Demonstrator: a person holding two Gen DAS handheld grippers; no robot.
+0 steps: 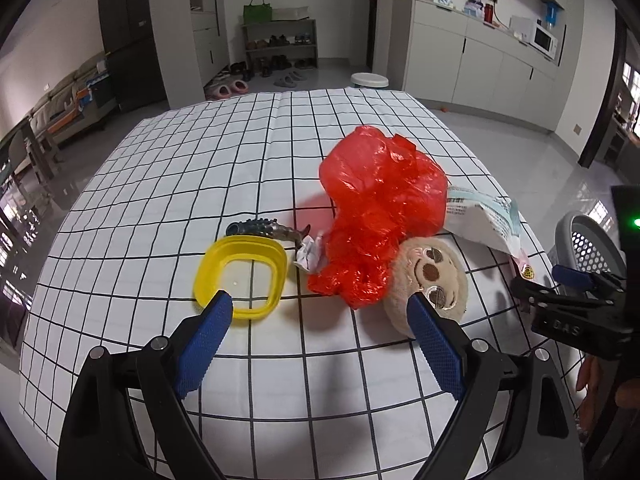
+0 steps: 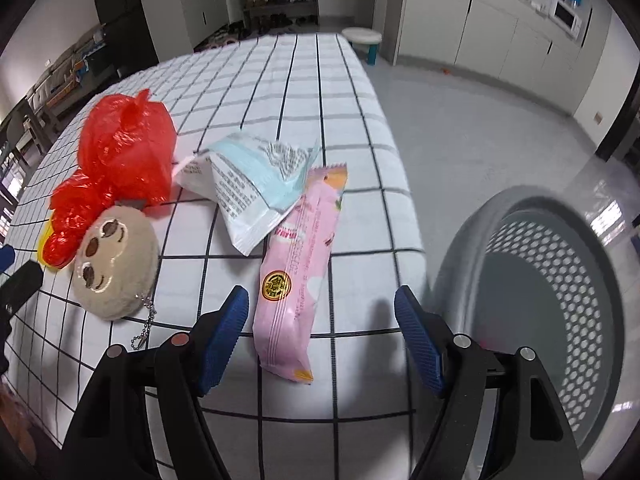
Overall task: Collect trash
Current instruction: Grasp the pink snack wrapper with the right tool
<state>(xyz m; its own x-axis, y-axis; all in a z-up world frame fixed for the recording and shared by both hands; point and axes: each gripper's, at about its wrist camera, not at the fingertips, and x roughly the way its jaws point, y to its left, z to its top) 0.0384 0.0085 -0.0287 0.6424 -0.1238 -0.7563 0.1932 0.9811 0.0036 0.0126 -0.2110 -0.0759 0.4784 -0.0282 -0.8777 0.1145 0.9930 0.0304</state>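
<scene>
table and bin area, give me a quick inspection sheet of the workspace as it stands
Surface: table with grid cloth, flat, no spills seen.
Job's things: red plastic bag crumpled mid-table; white and blue packet beside it, overlapping the pink wrapper near the table edge; small paper scrap by the bag; grey mesh bin beyond the table edge.
Clutter: plush toy against the bag; yellow lid; toy lizard.
Grippers: left gripper open, empty; right gripper open over the pink wrapper, not gripping.
Cables: nothing seen.
Surroundings: shoe rack, counter with microwave, stool.
</scene>
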